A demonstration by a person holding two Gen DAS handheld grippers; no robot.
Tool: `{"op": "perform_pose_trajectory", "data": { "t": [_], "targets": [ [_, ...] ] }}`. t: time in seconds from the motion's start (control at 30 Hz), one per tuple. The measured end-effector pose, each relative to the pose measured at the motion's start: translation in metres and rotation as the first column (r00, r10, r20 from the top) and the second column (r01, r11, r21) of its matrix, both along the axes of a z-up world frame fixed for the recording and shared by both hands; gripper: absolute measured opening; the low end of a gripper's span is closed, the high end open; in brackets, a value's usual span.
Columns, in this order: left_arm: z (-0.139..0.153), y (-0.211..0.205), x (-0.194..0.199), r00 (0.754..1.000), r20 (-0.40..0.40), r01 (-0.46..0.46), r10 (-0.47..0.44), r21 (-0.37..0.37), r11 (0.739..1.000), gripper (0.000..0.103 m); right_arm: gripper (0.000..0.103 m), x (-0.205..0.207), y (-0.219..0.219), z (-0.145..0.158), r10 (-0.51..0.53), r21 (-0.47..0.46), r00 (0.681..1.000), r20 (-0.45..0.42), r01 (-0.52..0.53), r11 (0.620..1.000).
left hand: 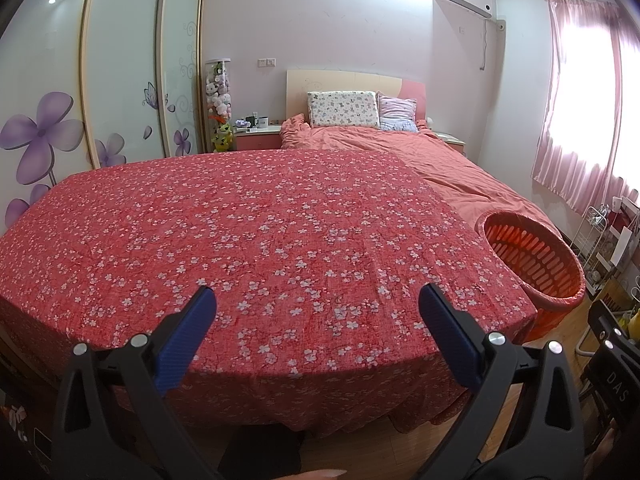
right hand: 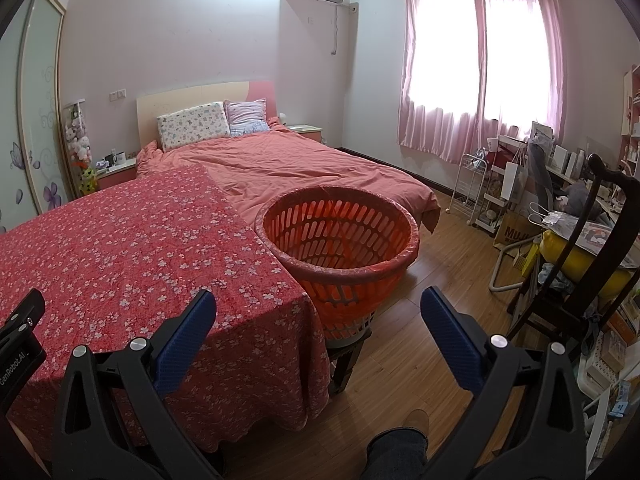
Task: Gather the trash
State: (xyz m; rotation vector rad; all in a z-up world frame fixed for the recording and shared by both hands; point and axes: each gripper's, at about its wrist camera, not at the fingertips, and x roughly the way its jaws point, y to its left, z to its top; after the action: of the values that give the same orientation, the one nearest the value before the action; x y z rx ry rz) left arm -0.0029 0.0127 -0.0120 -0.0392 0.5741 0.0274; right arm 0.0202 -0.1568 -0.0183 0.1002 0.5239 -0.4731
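Tongs idle, no trash in sight on the table

Both of my tongs hang with their jaws spread wide and nothing between them. The left tongs [left hand: 316, 308] point out across the table [left hand: 120, 216], which wears a red cloth printed with small white flowers; the right tongs [right hand: 318, 312] point past its right-hand corner toward the orange basket [right hand: 340, 276]. The basket stands just beside that corner, raised on what looks like a small dark stool [right hand: 346, 356], and its slotted inside appears empty from here.

As for the trash itself, I cannot find any. The cloth is bare as far as both wrist views reach, and the strip of wooden floor [right hand: 448, 264] near the basket shows nothing loose either. The bed [right hand: 300, 164] behind the table also looks clean, though detail that far off is too small to trust.

My judgement: I am at the searching step, either before the first piece or with the table finished. The next move calls for swinging the wrists to check places out of view, such as the floor around the table and the cluttered shelves on the right [right hand: 616, 320], then closing on whatever turns up and carrying it over the basket rim
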Motion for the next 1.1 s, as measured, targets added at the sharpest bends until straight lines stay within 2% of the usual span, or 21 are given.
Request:
{"op": "perform_pose_trajectory", "data": {
  "t": [1.1],
  "targets": [
    [0.0, 0.0004, -0.0018, 1.0, 0.002, 0.003, -0.003, 0.006, 1.0, 0.099, 0.101, 0.0, -0.0007, 0.0011, 0.0, 0.001, 1.0, 0.001, 0.0, 1.0]
  ]
}}
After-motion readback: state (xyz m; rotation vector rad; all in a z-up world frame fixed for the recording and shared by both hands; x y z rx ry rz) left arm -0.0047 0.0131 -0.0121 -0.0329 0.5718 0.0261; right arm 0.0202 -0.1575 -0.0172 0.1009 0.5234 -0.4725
